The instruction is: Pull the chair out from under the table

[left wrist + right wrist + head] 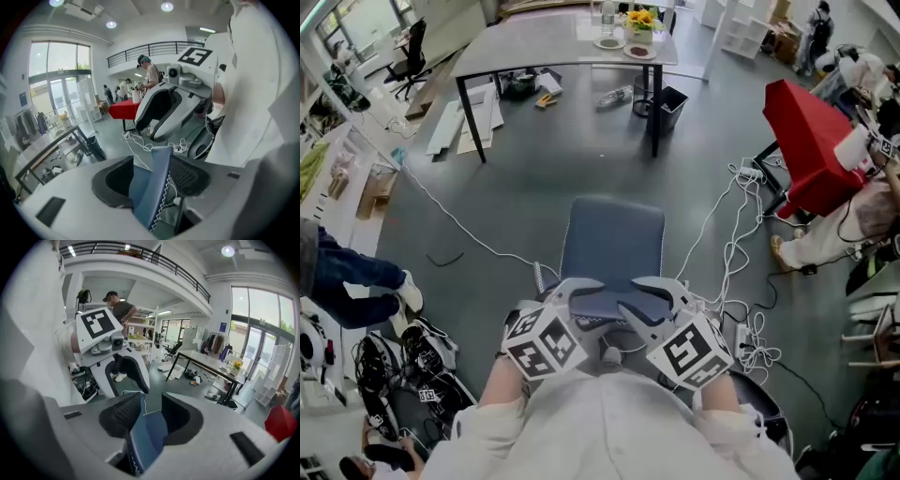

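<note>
**Figure: Two-gripper hold on the chair back, with the chair standing clear of the table**

The chair (612, 246) stood at the centre of the head view on open grey floor, well apart from the tabletop (534, 47) along the upper edge. Judged from that position, the pull appeared largely done. The left gripper (584, 302) and the right gripper (634, 298) met the near top edge of the blue backrest side by side, at lower centre. Each gripper view showed the padded blue edge filling the gap between the jaws, which stood partly closed and pressed on it from both sides.

To finish the step well, both holds should probably keep even pressure and draw straight toward the lower edge of the frame. A pull on one side alone would likely swing the chair.

Room to move was tight. White cables (733, 246) lay looped on the floor just right of the chair, and a pile of gear (394, 375) filled the lower left. A seated person's leg (356, 277) reached in at mid left. The chair's base was hidden, but it could catch on the cables.
</note>
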The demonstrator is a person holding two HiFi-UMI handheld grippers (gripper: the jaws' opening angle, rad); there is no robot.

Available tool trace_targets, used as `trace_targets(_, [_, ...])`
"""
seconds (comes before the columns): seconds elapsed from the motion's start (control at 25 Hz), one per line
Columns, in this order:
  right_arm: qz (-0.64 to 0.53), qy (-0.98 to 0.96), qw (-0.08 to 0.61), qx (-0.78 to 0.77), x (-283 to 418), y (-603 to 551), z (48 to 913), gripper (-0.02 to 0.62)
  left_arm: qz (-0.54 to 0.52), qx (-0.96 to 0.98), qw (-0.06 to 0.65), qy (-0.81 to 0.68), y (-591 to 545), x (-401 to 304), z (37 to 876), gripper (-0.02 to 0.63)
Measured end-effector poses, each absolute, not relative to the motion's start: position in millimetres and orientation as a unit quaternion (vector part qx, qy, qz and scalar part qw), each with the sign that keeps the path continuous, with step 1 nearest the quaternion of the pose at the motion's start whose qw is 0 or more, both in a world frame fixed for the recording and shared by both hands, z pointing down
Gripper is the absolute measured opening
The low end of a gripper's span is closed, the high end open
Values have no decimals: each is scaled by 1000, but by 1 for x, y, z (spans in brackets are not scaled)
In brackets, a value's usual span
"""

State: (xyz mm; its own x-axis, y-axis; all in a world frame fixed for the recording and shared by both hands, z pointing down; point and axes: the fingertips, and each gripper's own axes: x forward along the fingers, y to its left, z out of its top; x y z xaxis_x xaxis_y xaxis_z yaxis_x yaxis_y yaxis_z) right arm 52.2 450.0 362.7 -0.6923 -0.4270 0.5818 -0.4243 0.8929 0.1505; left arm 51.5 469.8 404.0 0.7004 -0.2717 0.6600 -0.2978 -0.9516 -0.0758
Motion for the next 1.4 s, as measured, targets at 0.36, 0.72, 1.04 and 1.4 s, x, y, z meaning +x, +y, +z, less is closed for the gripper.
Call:
trace_targets(0.36, [-11,-954,106,278,45,431,271,52,145,964,19,-221,445,52,326,199])
trace_targets(0.72, [24,-956,-30,291,48,411,225,15,41,970,52,-236,424,41,276,135])
trace_targets(1.04, [90,-947,-103,292,52,394,218,3,-39,962,53,-265,407,24,242,43])
trace_targets(1.4, [83,-953,-111,270,42,397,217,3,-76,958,63,-268,399,18,229,17])
